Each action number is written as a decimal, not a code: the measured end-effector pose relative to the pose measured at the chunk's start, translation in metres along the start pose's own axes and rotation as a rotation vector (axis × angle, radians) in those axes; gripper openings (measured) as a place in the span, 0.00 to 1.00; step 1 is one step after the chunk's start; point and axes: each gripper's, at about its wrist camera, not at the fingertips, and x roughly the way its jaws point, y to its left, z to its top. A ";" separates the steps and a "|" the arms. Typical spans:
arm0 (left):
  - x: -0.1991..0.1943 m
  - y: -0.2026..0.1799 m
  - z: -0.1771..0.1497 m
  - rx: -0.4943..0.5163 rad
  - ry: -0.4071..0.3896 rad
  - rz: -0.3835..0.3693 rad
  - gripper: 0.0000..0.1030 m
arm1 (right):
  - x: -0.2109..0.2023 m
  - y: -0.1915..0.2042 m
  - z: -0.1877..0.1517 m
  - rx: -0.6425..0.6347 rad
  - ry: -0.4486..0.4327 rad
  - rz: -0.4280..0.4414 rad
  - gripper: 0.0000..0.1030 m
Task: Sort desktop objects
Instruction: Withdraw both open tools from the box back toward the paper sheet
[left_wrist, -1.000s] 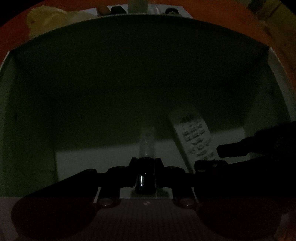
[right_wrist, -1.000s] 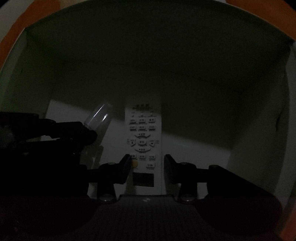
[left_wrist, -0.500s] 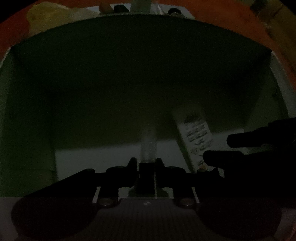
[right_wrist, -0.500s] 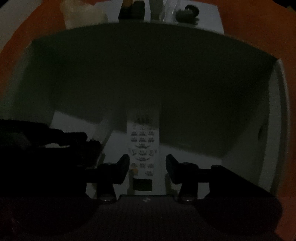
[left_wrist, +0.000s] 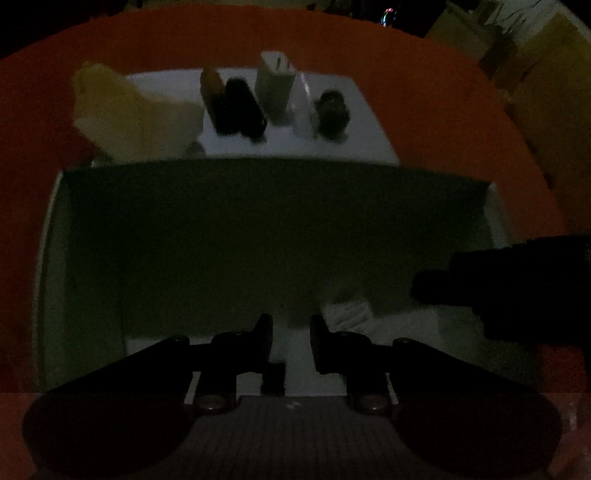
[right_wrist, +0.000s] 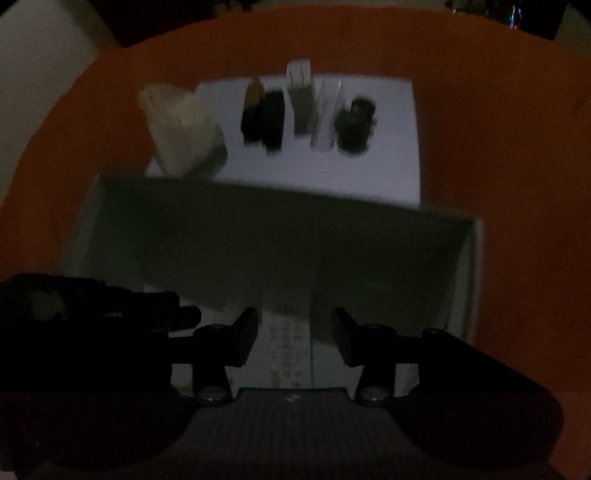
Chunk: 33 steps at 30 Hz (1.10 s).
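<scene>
Both views are very dim. A white remote (right_wrist: 288, 350) lies on the floor of the white box (right_wrist: 476, 277). My right gripper (right_wrist: 295, 332) hangs above it, open, its fingers wider than the remote and off it. My left gripper (left_wrist: 291, 332) stands open by a narrow gap with pale box floor showing between the pads. Only a small dark piece (left_wrist: 273, 376) sits low in that gap. I cannot make out the clear tube. The remote (left_wrist: 347, 314) shows just right of the left fingers. The other gripper is a dark shape at each view's edge.
Beyond the box lies a white sheet (left_wrist: 369, 140) on the orange tabletop (left_wrist: 443, 110). On it stand a pale crumpled lump (left_wrist: 122, 118), black items (left_wrist: 236, 110), a white charger (left_wrist: 275, 88) and a dark round object (left_wrist: 332, 110). The box walls rise on all sides.
Both grippers have risen and drawn back, so the sheet beyond the box now shows. The black cap no longer fills the left jaws. The right jaws have widened off the remote.
</scene>
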 end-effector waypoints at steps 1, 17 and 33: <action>-0.003 0.001 0.002 -0.005 -0.010 -0.007 0.17 | -0.006 0.000 0.004 0.005 -0.012 0.003 0.47; -0.035 0.022 0.065 -0.080 -0.171 -0.021 0.17 | -0.050 -0.003 0.055 0.018 -0.136 0.020 0.47; -0.033 0.016 0.096 -0.078 -0.183 0.032 0.17 | -0.040 -0.019 0.082 0.050 -0.139 -0.016 0.47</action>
